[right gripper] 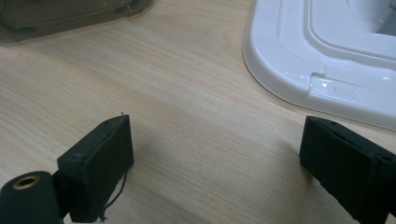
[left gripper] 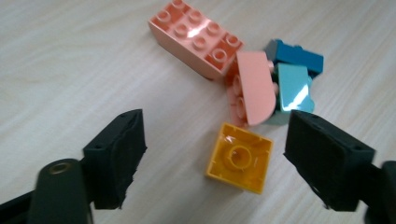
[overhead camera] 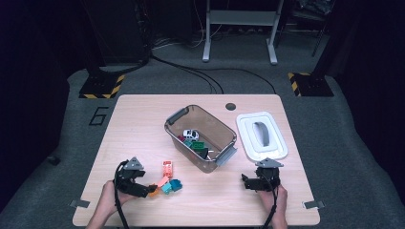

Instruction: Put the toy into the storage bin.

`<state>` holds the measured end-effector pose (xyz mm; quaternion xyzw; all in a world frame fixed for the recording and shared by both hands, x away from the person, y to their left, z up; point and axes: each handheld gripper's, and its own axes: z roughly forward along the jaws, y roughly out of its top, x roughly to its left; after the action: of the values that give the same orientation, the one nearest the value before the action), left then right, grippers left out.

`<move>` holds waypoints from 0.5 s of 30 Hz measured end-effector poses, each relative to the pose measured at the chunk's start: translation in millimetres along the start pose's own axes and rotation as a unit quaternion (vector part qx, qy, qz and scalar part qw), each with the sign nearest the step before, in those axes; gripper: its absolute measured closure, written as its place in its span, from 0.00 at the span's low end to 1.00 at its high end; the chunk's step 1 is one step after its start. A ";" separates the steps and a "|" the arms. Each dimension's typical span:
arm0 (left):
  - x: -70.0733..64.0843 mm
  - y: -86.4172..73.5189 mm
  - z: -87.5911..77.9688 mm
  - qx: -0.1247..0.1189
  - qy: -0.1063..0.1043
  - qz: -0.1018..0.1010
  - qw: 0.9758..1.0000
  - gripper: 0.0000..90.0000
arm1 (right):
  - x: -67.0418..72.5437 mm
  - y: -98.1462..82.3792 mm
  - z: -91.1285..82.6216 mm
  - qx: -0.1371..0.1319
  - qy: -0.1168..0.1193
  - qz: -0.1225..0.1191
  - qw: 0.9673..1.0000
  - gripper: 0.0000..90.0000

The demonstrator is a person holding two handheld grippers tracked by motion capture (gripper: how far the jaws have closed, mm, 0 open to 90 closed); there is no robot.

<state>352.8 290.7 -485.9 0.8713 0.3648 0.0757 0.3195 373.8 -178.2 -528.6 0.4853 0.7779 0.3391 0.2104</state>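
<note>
The left claw (left gripper: 212, 154) stands wide open, low over the table (overhead camera: 133, 119), with nothing between its jaws but bare wood and the yellow brick (left gripper: 240, 157). That brick lies upside down, hollow side up, in the gap between the jaws, nearer the right one and touching neither. Just beyond it a salmon curved brick (left gripper: 254, 86) lies tipped on its side, and against that sit a light teal brick (left gripper: 294, 88) and a darker blue brick (left gripper: 296, 53). Farther ahead and to the left lies a long salmon brick (left gripper: 196, 35), studs up.

The right claw (right gripper: 215, 158) is also spread wide, gripping nothing, with bare table between its jaws. Ahead of it and to the right lies the white lid (right gripper: 322, 51), flat on the table; ahead to the left is a corner of the clear bin (right gripper: 60, 14).

From the high view, the bin (overhead camera: 174, 117) stands between and beyond both claws, holding a small white toy car (overhead camera: 191, 134) and some red, green and dark bricks.
</note>
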 end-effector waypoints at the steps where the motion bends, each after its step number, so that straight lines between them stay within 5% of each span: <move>1: -1.2 -1.7 0.7 0.004 -0.005 0.004 1.000 0.28 | 0.0 0.0 0.0 0.000 0.000 0.000 1.000 0.10; 10: -8.4 -11.8 10.4 0.003 -0.021 0.046 0.999 0.48 | 0.0 0.0 0.0 0.000 0.000 0.000 1.000 0.10; 15: -8.0 -17.1 13.0 -0.019 -0.018 0.038 0.999 0.62 | 0.0 0.0 0.0 0.000 0.000 0.000 1.000 0.10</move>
<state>341.7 287.7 -505.8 0.8796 0.3242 0.0793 0.3389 373.8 -178.2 -528.6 0.4858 0.7777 0.3390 0.2106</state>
